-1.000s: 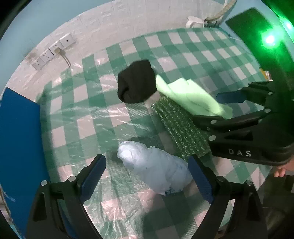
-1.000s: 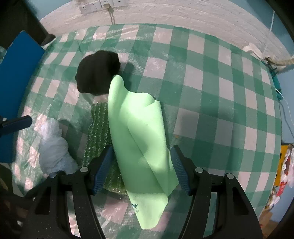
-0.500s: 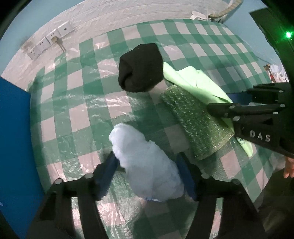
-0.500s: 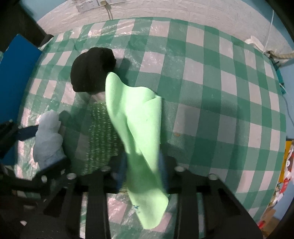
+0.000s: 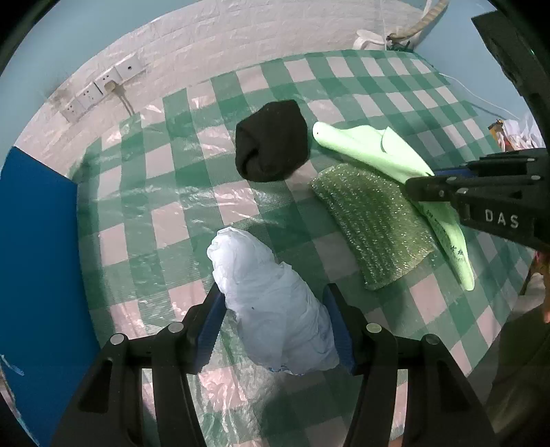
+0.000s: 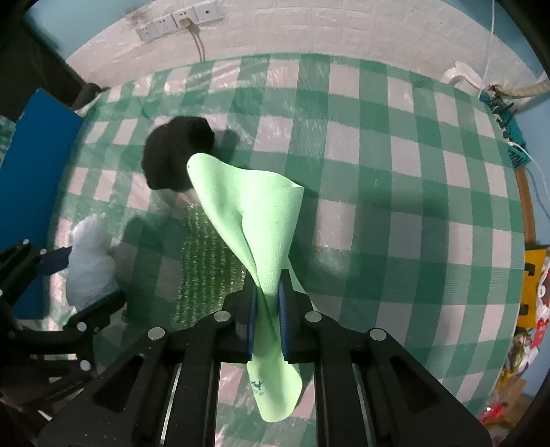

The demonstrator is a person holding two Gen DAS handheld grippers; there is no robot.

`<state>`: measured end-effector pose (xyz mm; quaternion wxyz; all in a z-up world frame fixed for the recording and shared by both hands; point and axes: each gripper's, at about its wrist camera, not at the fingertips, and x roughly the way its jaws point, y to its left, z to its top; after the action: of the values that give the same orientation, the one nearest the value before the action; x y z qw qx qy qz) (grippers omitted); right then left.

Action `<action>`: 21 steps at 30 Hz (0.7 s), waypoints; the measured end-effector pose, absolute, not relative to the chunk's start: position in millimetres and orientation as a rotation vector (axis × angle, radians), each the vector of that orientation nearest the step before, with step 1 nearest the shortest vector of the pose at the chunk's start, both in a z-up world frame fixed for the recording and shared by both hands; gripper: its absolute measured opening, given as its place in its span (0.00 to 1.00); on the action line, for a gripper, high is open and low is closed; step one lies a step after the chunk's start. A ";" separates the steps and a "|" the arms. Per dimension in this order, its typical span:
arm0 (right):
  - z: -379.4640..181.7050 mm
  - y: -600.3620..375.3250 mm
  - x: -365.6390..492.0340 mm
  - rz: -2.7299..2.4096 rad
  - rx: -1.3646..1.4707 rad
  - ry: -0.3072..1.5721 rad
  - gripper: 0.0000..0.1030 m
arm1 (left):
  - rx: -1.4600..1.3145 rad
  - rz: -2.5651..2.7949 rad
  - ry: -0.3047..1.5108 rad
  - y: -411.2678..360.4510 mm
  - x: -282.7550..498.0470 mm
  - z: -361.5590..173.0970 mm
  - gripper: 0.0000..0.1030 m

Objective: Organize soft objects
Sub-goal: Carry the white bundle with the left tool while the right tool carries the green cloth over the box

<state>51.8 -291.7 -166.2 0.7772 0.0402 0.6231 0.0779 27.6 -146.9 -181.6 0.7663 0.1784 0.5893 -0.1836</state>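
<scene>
My left gripper (image 5: 273,306) is shut on a crumpled white plastic bag (image 5: 271,306), which bulges forward between the blue pads above the checked tablecloth (image 5: 192,220). The bag also shows at the left of the right wrist view (image 6: 89,261). My right gripper (image 6: 267,299) is shut on a light green foam sheet (image 6: 254,220) that curls up and forward from the jaws; it shows in the left wrist view (image 5: 371,151) too. A green bubble-wrap pad (image 5: 374,223) lies flat beneath the sheet. A black cloth bundle (image 5: 271,151) sits beyond both.
A blue board (image 5: 37,261) stands along the table's left edge. A white wall with power sockets (image 6: 175,20) runs behind the table. Cables and a white hook (image 6: 481,86) lie at the far right corner. Yellow and coloured clutter (image 6: 532,289) sits off the right edge.
Both grippers closed: the left on the white plastic bag, the right on the green foam sheet. The sheet now pinches into a narrow fold and lifts off the bubble wrap.
</scene>
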 end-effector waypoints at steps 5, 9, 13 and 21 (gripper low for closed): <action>-150.3 -292.5 41.0 0.161 0.084 1.318 0.10 | 0.393 -0.393 1.247 -146.6 16.7 -166.7 0.55; -139.5 -290.2 35.3 0.162 0.081 1.299 0.10 | 0.381 -0.386 1.224 -140.3 19.1 -154.7 0.54; -128.3 -287.0 30.2 0.170 0.077 1.274 0.10 | 0.372 -0.376 1.198 -134.3 18.2 -143.1 0.53; -104.3 -276.2 21.1 0.200 0.060 1.234 0.10 | 0.383 -0.341 1.150 -120.7 14.6 -123.5 0.52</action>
<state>21.1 -276.2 -104.3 0.8105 0.0279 0.5776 0.0937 14.6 -120.7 -123.5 0.8083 0.1791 0.5378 -0.1594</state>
